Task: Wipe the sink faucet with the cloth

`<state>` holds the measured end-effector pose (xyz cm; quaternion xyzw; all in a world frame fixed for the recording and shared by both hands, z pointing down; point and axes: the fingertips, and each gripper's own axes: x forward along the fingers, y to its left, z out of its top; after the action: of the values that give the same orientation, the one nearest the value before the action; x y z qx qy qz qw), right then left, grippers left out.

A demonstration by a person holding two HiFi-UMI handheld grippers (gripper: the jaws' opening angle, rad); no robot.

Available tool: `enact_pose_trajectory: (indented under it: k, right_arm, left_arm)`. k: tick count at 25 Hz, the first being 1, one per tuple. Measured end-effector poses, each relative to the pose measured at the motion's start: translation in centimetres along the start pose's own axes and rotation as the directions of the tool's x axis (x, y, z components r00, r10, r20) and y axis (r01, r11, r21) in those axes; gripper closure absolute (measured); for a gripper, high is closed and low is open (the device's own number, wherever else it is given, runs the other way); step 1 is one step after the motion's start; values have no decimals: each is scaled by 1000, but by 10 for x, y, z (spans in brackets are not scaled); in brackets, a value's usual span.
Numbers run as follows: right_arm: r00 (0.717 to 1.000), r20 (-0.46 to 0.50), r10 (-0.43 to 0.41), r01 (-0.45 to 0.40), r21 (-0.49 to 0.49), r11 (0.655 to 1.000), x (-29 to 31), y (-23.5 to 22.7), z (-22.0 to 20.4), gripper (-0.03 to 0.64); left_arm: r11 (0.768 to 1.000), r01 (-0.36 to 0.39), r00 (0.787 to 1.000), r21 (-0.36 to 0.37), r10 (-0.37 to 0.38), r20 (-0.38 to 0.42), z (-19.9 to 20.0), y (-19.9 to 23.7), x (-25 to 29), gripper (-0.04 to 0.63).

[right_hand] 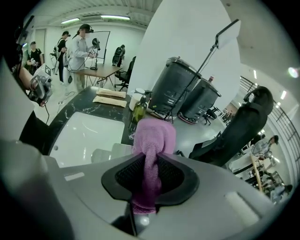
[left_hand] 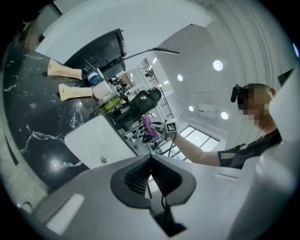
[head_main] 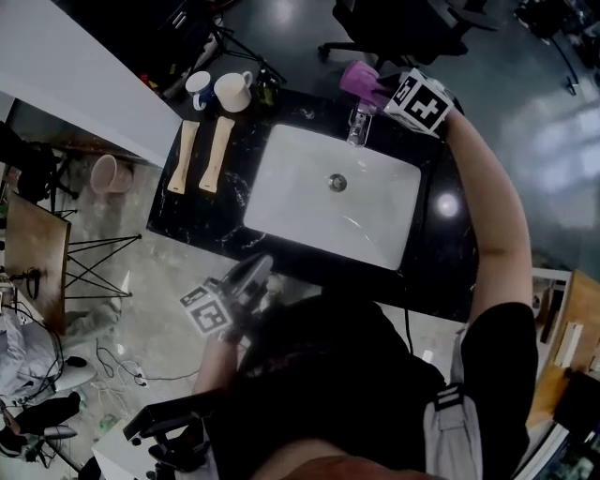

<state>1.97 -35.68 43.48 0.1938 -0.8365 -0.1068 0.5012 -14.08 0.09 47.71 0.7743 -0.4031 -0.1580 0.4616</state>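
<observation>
The cloth [right_hand: 152,136] is pink and fluffy, bunched into a soft roll. The right gripper [right_hand: 151,164] has its jaws squeezed on it and holds it close by the shiny faucet [head_main: 357,127], at the back of the white sink [head_main: 291,216]. The left gripper [left_hand: 150,180] has its jaws together, with nothing in them. The counter [head_main: 445,253] is black stone with white streaks. Two mugs [head_main: 234,91] stand at its far corner, and a black chair [head_main: 394,28] stands on the grey floor behind.
</observation>
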Motion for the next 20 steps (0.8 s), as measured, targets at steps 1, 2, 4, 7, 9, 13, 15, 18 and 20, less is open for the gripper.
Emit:
enact_pose_trajectory:
  k: [1,2,4,7,9,13,15,18,20]
  right_arm:
    - [1000,0,5,-5,1,1000,5,-8,-1,523]
    - [1000,3,9,-9,7,1000,10,-14,-2,523]
    - [1000,10,16,-17,32,999,16,-26,-4,523]
    - [999,25,28,-30,74,997,22,-39,-7,523]
    - [999,30,32,-35,87,996,27,-44,-9,523]
    - [999,30,12,-14,68,998,30,-43,-5,523]
    - [999,38,-6,5,35,999,26,-31,-4,523]
    - [997,79,-17,17,1,1000,9,-3,-3,523]
    - [993,120,-23,23,5,1000,-8,22,-4,523]
  left_arm:
    - [1000,-14,1000,-4,14,10,-2,1,0,595]
    - [1000,-26,999,-7,26,19,-4,1,0,595]
    - [999,-45,998,-9,45,32,-7,-1,1,595]
    - [998,-63,997,0,63,36,-12,-6,5,595]
    - [997,-73,997,10,73,35,-15,-8,6,594]
    - [996,-82,996,20,81,33,-17,-9,6,595]
    - [997,-76,997,17,75,29,-18,-9,5,595]
    - [998,-58,998,33,57,11,-17,-12,7,595]
    - [998,-41,999,49,42,-5,-15,-17,8,594]
